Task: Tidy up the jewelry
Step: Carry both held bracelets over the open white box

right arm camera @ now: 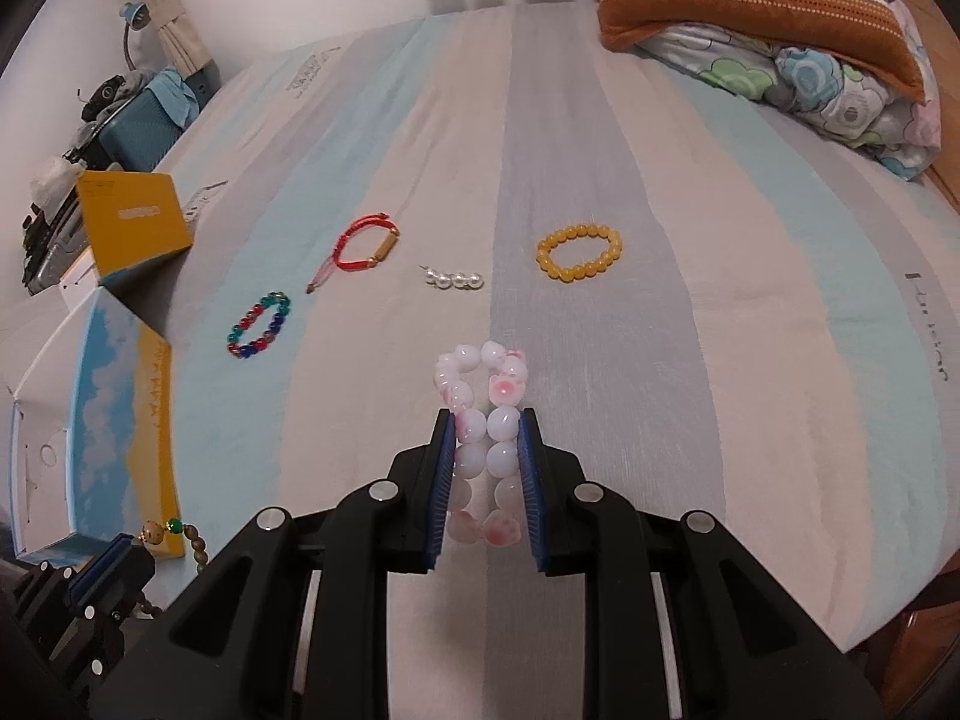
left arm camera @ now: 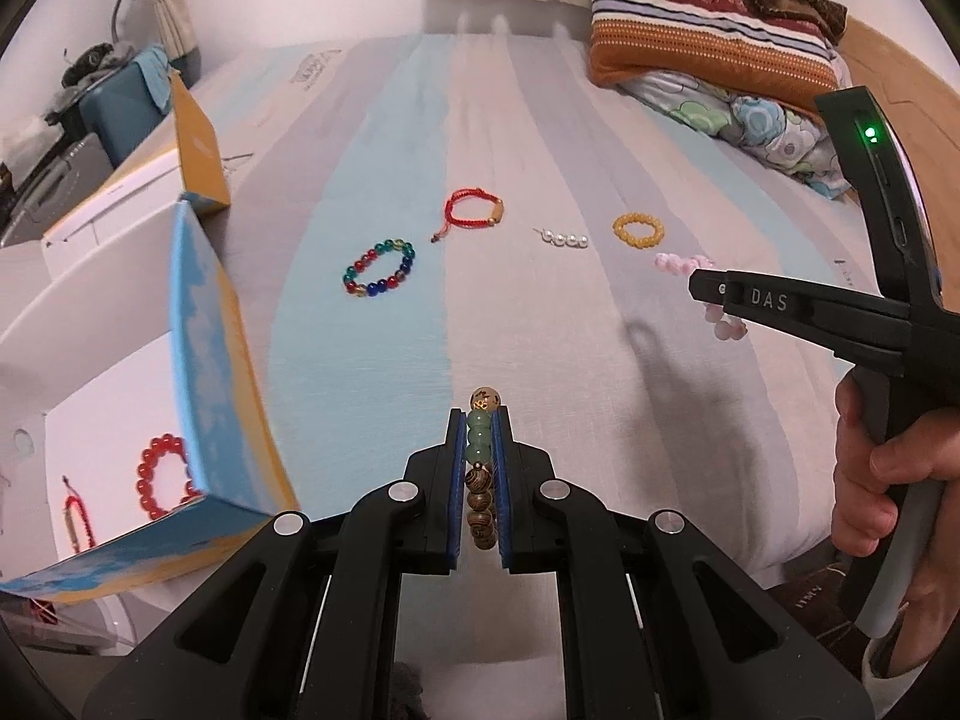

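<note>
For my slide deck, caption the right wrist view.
Right gripper clamps a pink bead bracelet above the striped bedsheet.

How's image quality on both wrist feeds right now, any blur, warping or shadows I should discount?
Left wrist view: box edge smeared by motion blur, fisheye bends the bed stripes, right gripper casts a soft shadow on the sheet. Right wrist view: sharper, pink bracelet crisp, box slightly smeared, corners vignetted black.
</note>
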### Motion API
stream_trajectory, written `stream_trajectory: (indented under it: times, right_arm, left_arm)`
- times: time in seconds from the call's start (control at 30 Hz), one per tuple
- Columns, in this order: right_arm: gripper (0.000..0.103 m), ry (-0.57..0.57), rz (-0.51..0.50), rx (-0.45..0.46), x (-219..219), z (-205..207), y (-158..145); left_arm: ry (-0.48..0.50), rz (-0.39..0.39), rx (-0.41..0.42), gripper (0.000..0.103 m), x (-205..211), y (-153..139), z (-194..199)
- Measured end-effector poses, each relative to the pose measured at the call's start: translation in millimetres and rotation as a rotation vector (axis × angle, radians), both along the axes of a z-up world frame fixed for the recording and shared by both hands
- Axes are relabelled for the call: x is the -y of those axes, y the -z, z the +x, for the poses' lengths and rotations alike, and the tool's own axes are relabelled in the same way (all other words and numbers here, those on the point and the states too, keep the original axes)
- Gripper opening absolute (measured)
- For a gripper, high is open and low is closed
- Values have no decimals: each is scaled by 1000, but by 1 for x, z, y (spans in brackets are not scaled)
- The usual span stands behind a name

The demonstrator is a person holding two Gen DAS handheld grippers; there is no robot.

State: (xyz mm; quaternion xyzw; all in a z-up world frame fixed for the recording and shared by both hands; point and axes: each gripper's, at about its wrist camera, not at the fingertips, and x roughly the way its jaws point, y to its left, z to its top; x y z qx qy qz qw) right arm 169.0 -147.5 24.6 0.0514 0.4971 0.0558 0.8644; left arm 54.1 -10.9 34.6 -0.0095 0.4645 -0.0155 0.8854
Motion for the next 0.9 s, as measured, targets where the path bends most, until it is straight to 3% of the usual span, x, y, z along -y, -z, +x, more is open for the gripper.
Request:
stream_trajectory:
  times: [0.4, 0.9]
  right_arm:
    - [20, -34, -6, 27, -20, -37, -39]
    - [20, -164, -28, 96, -110, -60, -83]
  left_arm:
    - [-63, 11, 25, 7, -30, -39, -27]
    - [-232, -17, 105, 7, -137, -83, -66]
